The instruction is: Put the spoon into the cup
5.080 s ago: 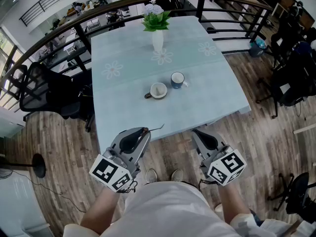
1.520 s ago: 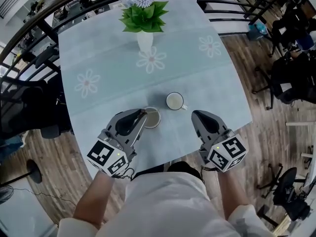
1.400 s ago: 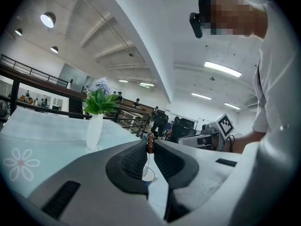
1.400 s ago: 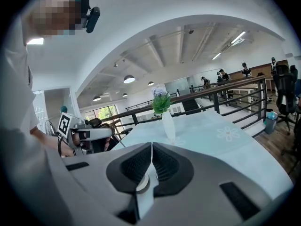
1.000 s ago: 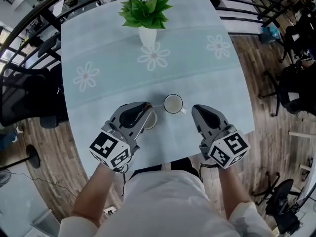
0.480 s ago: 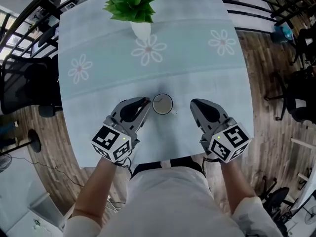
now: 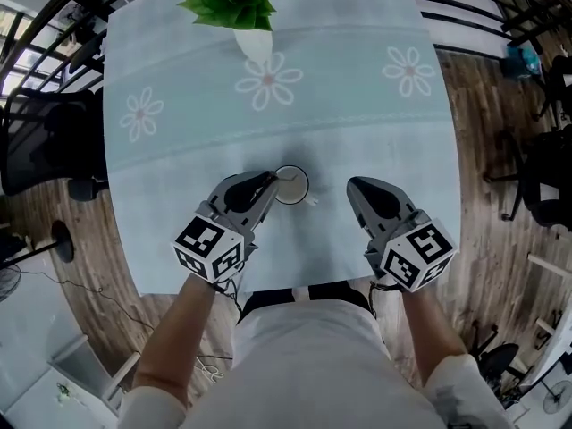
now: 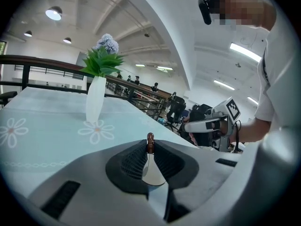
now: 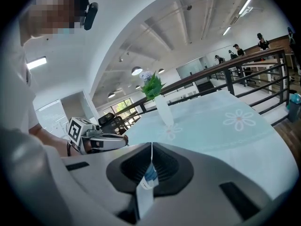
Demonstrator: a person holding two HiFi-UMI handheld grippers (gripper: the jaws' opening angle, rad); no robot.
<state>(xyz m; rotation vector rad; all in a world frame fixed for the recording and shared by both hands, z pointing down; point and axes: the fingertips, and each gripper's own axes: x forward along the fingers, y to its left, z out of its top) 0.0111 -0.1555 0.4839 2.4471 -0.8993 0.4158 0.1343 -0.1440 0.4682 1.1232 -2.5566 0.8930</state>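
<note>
Spoon pinched in left hand-held gripper, tip at rim of cup on bench. Not yet in. Right hand-held gripper closed, empty. Remaining: lower, release.

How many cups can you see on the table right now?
1. The cup stands on the table right at the left gripper's tip. That gripper covers the table beneath it, so another cup may be hidden.

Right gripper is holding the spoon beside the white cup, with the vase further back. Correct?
Not quite: it is the left gripper that holds the spoon beside the white cup, with the vase further back. The left gripper view shows it.
</note>
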